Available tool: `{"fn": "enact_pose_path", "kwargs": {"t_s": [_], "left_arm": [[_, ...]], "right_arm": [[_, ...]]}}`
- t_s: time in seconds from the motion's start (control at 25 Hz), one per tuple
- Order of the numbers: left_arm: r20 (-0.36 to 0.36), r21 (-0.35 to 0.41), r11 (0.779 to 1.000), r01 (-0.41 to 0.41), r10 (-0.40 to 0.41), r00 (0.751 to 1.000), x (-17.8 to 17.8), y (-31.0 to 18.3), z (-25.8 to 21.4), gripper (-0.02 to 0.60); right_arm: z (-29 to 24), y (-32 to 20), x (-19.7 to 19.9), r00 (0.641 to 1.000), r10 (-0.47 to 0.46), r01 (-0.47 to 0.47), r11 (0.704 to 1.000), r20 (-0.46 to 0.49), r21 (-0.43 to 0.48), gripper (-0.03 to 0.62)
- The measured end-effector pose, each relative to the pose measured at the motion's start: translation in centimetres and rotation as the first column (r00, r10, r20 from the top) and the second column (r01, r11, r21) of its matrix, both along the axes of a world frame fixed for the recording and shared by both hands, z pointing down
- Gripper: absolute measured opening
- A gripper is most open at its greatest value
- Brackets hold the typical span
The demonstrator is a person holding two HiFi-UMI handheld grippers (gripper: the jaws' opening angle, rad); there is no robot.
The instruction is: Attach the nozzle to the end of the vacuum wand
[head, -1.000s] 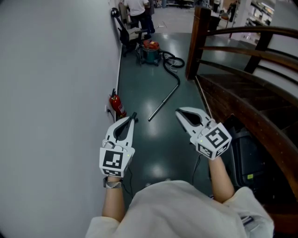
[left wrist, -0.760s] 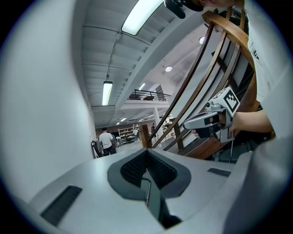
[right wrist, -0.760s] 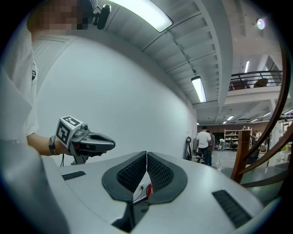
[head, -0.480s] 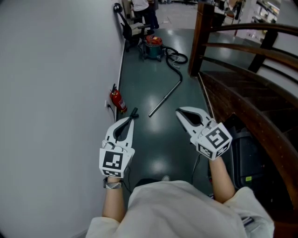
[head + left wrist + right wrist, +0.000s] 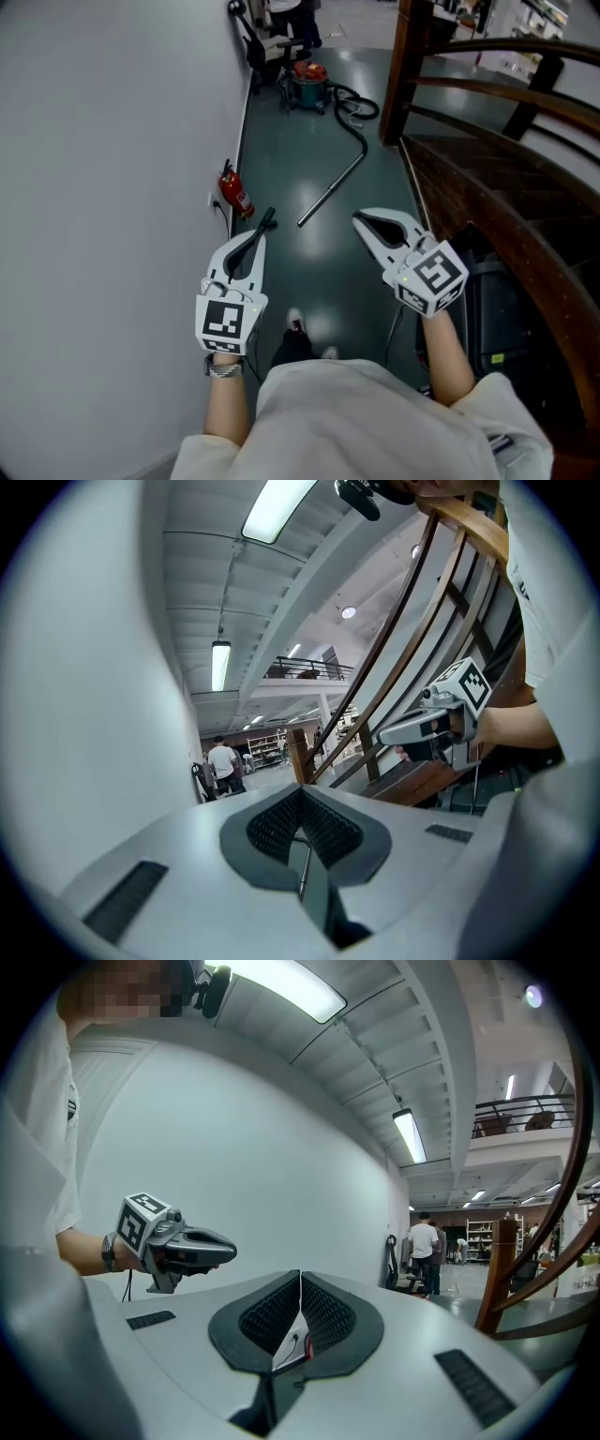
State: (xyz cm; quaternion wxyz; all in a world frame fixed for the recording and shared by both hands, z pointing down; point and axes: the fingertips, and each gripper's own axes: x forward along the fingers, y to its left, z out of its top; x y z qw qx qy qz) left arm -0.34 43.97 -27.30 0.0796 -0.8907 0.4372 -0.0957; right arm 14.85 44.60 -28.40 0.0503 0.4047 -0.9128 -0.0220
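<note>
The silver vacuum wand (image 5: pixel 330 191) lies slantwise on the dark green floor ahead, its hose running to a red and green vacuum canister (image 5: pixel 306 86). A small black piece (image 5: pixel 266 221), possibly the nozzle, lies on the floor beside the wall, just past my left gripper's tip. My left gripper (image 5: pixel 259 238) is shut and empty, held level above the floor. My right gripper (image 5: pixel 360 222) is shut and empty too, off to the right of the wand's near end. Each gripper view shows meshed pads with nothing between them (image 5: pixel 301 829) (image 5: pixel 298 1316).
A white wall (image 5: pixel 112 187) runs along the left, with a red fire extinguisher (image 5: pixel 234 194) at its foot. A wooden stair railing (image 5: pixel 487 112) closes the right side. A black case (image 5: pixel 502 319) sits at the right. A person (image 5: pixel 281 19) stands beyond the canister.
The wand, canister and extinguisher have slid a little up the picture. A shoe has come into view below the grippers. Both grippers stay shut and side by side.
</note>
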Motion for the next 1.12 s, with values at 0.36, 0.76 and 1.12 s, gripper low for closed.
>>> {"fn": "enact_pose_path", "kwargs": {"t_s": [0.36,0.76,1.12], "left_arm": [[-0.017,0.001,1.000,0.007,-0.007,1.000,0.1,-3.2,1.0,0.000],[-0.036,0.001,1.000,0.005,-0.004,0.999,-0.8,-11.6,1.6,0.000],[-0.020,-0.029,1.000,-0.006,0.006,1.000,-2.5,-20.6,2.3,0.000]], "right_arm": [[0.8,-2.7,0.7,1.000,0.011,-0.011,1.000,-0.017,0.004,0.028],[0.9,-10.6,0.4,0.999,0.032,-0.031,0.999,-0.035,0.018,0.028],[1.0,-19.5,-2.2,0.999,0.017,-0.016,1.000,-0.040,0.009,0.028]]}}
